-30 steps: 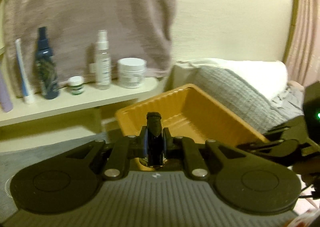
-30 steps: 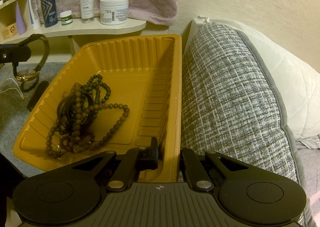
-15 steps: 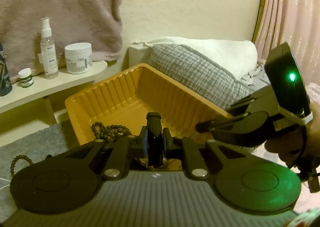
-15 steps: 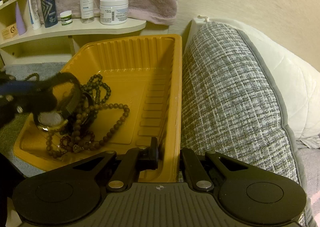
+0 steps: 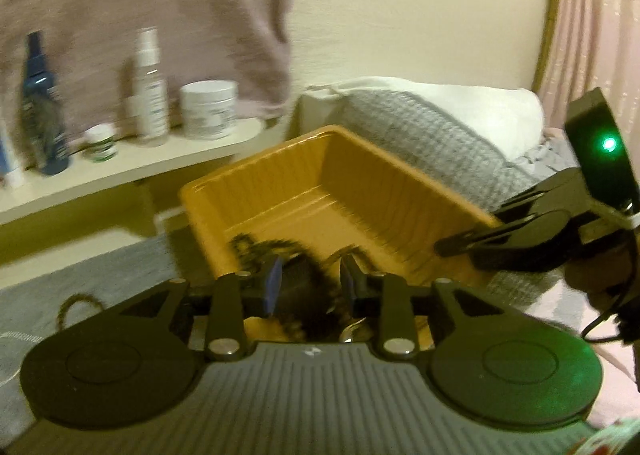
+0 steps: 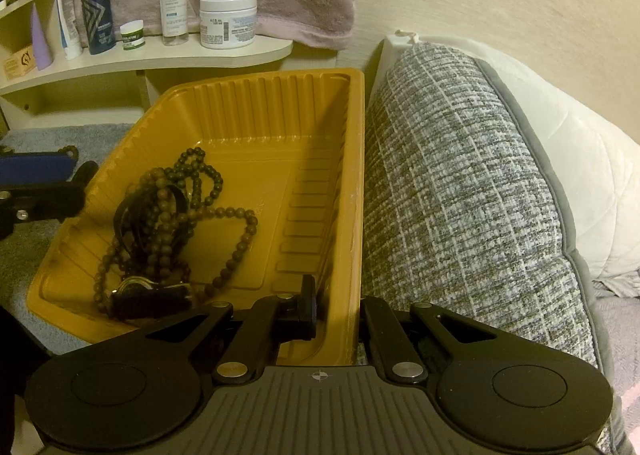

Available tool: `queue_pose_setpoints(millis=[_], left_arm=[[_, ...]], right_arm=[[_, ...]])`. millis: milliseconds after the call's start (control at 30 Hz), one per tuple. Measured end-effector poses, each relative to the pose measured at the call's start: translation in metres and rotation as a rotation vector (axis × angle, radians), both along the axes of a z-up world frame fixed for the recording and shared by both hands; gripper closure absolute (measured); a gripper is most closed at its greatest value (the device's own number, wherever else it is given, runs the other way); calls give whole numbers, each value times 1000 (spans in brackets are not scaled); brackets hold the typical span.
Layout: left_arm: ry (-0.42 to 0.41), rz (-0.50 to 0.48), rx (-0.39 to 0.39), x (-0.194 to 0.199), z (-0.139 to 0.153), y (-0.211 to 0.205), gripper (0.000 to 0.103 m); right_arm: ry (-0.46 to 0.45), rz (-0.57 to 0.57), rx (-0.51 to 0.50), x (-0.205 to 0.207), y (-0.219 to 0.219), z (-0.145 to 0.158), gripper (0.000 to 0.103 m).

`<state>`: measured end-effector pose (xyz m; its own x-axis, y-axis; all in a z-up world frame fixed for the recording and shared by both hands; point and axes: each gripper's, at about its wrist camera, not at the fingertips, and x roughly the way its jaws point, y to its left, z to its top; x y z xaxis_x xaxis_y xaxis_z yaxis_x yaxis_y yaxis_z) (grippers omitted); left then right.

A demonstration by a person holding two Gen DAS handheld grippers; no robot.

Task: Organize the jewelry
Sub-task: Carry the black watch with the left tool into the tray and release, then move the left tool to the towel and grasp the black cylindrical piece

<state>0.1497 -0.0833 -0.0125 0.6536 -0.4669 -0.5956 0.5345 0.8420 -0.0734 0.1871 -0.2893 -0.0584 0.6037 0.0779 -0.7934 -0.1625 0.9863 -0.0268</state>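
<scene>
From the left wrist, our left gripper (image 5: 308, 287) has just been spreading its jaws above the tray (image 5: 420, 191), nothing pinched. From the right wrist, our right gripper (image 6: 336, 309) pinches the tray's wall; beads (image 6: 176, 215) and watch (image 6: 148, 295) lie inside.

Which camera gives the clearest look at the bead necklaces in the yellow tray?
The right wrist view: the bead necklaces lie sharp and unobstructed on the yellow tray's floor, tangled with a dark strap. The left wrist view is blurred, and the left hand-held gripper hides most of them, leaving only a dark smear.
</scene>
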Motion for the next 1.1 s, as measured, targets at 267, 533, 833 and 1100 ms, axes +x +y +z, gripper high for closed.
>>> queue_pose_setpoints(millis=[267,533,833,1100], left_arm=[[25,169,56,-1,-14,49,75],[33,288,79,9,-31,69,68],[44,344,66,34,-53,57,67],[97,352,96,47,-76,52,67]], right_arm=[[1,-2,1,-1,0,0,99],[1,-2,1,-1,0,-1,99],[3,-3,2,-2,-1,-2,99],[6,-5,6,-2,-3,-4,98]])
